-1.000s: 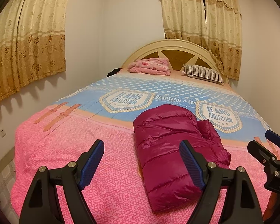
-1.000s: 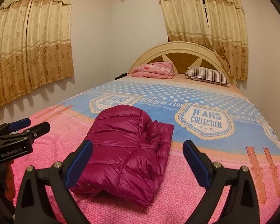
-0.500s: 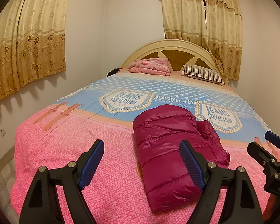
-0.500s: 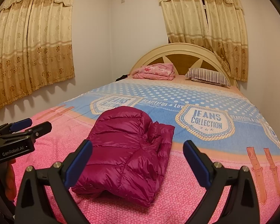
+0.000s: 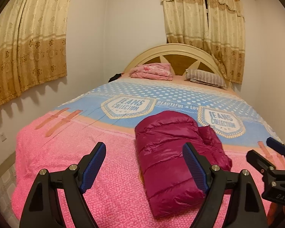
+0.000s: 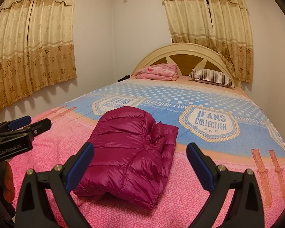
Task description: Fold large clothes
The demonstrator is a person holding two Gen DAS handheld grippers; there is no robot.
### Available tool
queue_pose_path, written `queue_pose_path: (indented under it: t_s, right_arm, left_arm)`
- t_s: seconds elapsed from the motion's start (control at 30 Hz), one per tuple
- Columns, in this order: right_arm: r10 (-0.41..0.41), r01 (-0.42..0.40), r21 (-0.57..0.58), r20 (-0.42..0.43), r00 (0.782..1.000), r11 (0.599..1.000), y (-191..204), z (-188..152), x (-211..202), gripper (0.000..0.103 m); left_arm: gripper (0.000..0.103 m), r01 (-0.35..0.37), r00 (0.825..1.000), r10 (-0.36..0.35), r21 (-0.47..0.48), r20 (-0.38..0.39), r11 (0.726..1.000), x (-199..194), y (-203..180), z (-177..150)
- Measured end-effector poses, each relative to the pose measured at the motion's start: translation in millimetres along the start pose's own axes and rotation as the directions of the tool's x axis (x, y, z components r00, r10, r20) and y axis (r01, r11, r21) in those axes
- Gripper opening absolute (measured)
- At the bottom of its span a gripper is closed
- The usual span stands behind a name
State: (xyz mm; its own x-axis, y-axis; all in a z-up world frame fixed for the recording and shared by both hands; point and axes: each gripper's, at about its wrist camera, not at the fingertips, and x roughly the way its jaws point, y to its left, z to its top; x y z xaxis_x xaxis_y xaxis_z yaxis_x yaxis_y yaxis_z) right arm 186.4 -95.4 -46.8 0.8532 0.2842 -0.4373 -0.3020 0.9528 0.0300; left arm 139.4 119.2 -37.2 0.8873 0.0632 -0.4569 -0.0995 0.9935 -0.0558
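A home bedroom: a made bed [image 5: 66, 152] with arched headboard [image 5: 172, 51], pillow [image 6: 212, 77] and curtained windows [image 6: 32, 43].

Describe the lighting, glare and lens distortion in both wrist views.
Left wrist view: warm indoor light, curtain casting scalloped shadows on the wall, soft glare on the shiny jacket, fisheye bending the walls, dark corners. Right wrist view: same warm light, sheen on the jacket, headboard and walls bowed, black vignette at the edges; both views are sharp.
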Motion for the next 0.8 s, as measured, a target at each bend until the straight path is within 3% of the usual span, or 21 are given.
queue_pose_path:
  t_s: [0.27,0.37,0.8]
  right_arm:
    - [-0.004,0.004,0.001,0.017,1.0,1.0,-2.0,2.3,-5.0,0.1]
    - [-0.002,0.002,0.002,0.025,1.0,1.0,-2.7,4.3,-7.3,0.1]
    - [0.005,-0.005,0.001,0.012,1.0,1.0,-2.8,1.9,-5.4,0.1]
  left_arm:
    - [0.084,0.03,0.999,-0.031,-0.045,-0.013,0.999,1.2,4.4,2.6]
    - [0.09,0.025,1.0,-0.026,-0.046,-0.016,0.999,1.5,2.7,2.9]
    - [0.096,0.011,1.0,-0.011,-0.023,0.012,1.0,-0.6,1.2,-2.6]
